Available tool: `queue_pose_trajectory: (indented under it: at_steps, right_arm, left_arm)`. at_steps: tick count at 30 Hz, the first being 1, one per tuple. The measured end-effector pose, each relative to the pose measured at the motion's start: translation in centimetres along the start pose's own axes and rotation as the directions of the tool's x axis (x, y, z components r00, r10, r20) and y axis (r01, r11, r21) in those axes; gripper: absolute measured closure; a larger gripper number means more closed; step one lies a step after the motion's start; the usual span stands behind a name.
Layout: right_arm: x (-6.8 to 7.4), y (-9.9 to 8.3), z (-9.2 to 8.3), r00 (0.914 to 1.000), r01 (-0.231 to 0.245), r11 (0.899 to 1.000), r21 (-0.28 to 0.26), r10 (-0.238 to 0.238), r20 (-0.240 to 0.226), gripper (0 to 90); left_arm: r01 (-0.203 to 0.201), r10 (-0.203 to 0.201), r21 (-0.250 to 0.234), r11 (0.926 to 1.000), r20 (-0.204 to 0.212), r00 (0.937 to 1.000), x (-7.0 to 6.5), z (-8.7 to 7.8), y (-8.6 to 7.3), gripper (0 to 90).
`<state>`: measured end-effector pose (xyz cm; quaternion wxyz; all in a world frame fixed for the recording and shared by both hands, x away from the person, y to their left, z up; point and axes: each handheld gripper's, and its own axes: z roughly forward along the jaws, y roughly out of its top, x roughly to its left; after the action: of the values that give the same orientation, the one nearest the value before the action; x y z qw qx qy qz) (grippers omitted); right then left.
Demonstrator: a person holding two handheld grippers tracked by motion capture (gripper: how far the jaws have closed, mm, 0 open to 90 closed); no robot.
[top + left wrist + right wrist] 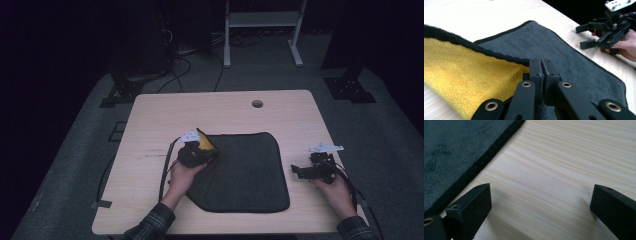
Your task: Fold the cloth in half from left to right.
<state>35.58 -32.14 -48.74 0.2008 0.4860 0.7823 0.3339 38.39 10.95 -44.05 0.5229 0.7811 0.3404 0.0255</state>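
We see the left gripper (541,65) pinched tight on the dark cloth's (245,167) folded-up corner, baring its yellow underside (461,67). The right gripper (540,202) hovers spread wide over the bare table (564,170), holding nothing.

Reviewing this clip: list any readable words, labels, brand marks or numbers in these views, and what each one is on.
None can be read.
Dark grey fleece cloth with a black hem and yellow underside: no tag or print showing.
Light wooden table: bare grain, no markings.
Left gripper, shut on the cloth's lifted corner: plain black jaws, brass rivets, no lettering.
Right gripper, open over the table: no lettering.
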Motion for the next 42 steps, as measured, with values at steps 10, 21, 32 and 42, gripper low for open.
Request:
queue_pose_trajectory:
  at_steps: [10, 21, 32, 42]
  right_arm:
    - [0.0, 0.0, 0.0, 1.0, -0.004, 1.0, 0.001, 0.004, 0.001, 2.9]
    - [0.0, 0.0, 0.0, 1.0, -0.005, 1.0, 0.001, 0.005, 0.001, 2.9]
    - [0.0, 0.0, 0.0, 1.0, -0.004, 1.0, 0.001, 0.004, 0.001, 2.9]
    - [0.0, 0.0, 0.0, 1.0, -0.005, 1.0, 0.001, 0.005, 0.001, 2.9]
  left_arm:
    - [0.012, -0.014, 0.031, 0.9994, 0.06, 0.9981, -1.4, 3.3, 0.9, 87.8]
    - [0.044, -0.047, 0.033, 0.9985, 0.097, 0.9942, -2.5, 7.0, 2.3, 87.9]
    - [0.052, -0.056, 0.035, 0.998, 0.127, 0.9904, -4.0, 10.2, 3.4, 87.9]
    - [0.066, -0.073, 0.054, 0.9963, 0.144, 0.9868, -5.4, 13.5, 3.9, 87.8]
